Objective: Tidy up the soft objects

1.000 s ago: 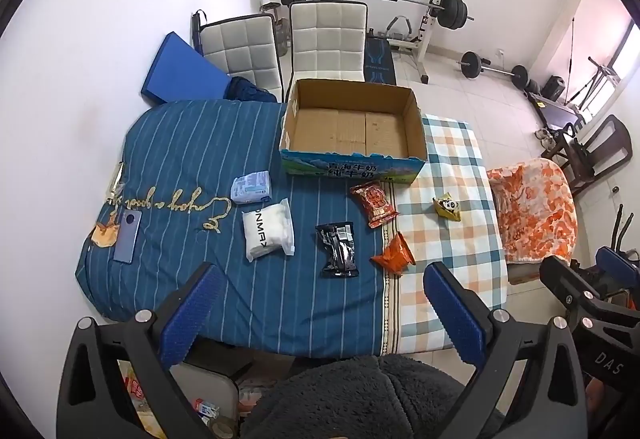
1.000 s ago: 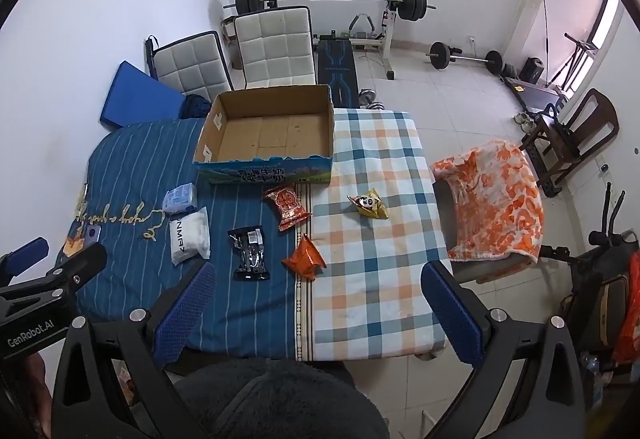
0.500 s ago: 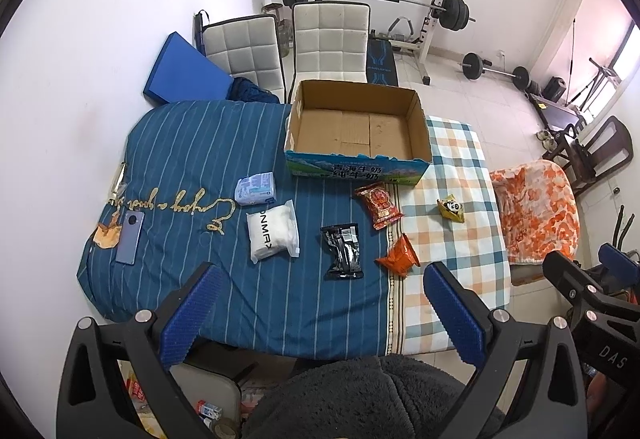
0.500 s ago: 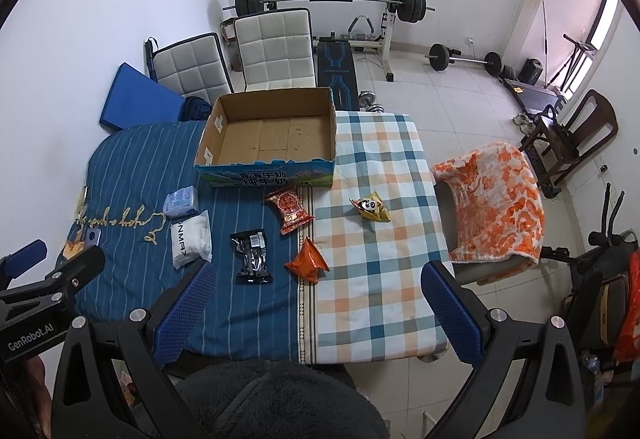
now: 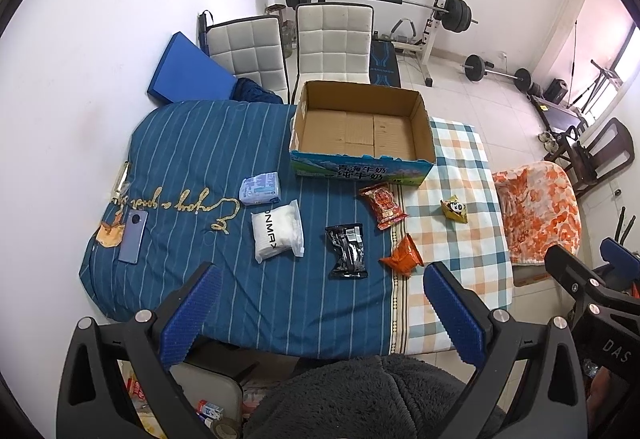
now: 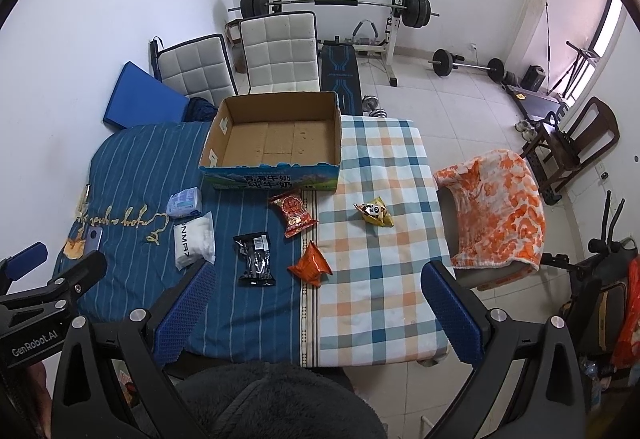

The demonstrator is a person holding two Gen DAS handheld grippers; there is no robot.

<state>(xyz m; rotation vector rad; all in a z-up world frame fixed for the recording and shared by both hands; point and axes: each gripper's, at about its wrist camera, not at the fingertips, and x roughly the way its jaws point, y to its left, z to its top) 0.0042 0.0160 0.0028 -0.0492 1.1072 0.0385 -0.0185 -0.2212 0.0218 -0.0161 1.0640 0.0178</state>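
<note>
Both hand-held grippers hang above the near edge of the bench with fingers spread wide and nothing between them: the left hand-held gripper over the blue striped cloth, the right hand-held gripper over the checked cloth.

Only the left wrist view shows the whole blue-grey phone by the left edge; the right wrist view alone takes in the full orange-patterned blanket draped on a chair.

The open, empty cardboard box sits at the far side.

In front of it lie:
- a pale blue tissue pack
- a white soft packet, long axis running near to far
- a black foil pouch, likewise lengthwise away from the cameras
- a red snack bag, tilted
- an orange crumpled bag
- a yellow panda-print pouch on the checks, apart from the rest
</note>
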